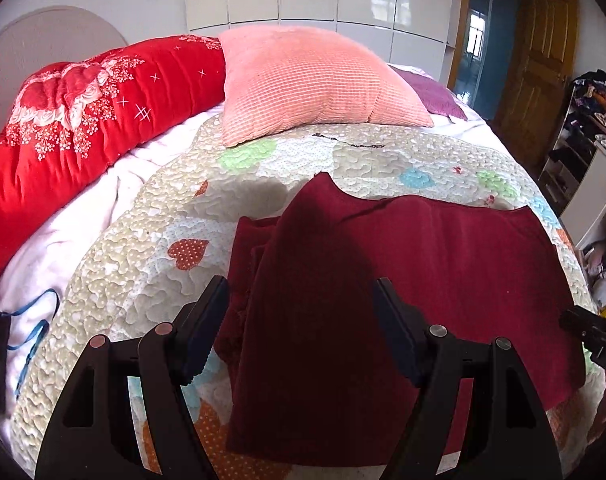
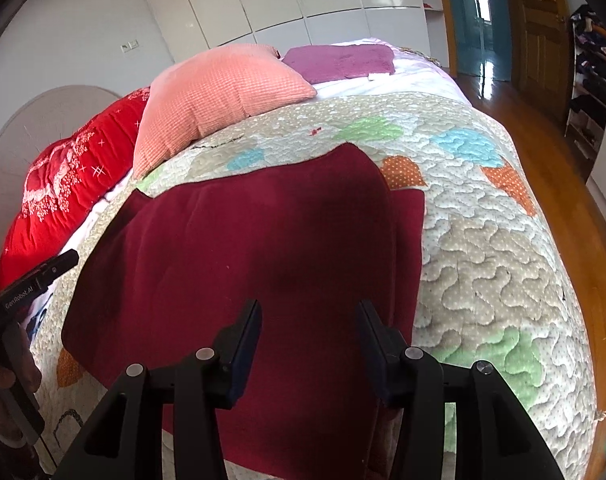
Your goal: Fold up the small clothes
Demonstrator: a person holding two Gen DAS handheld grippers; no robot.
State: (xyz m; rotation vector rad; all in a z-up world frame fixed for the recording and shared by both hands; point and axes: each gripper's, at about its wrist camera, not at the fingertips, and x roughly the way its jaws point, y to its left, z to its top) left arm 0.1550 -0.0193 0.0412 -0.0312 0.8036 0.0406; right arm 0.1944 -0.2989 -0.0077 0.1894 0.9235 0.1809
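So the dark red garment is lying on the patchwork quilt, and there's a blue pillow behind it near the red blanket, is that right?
Not quite. The pillow is salmon pink, not blue, as the left wrist view shows. The rest holds: the dark red garment lies on the patchwork quilt, with the pillow behind it beside the red blanket.
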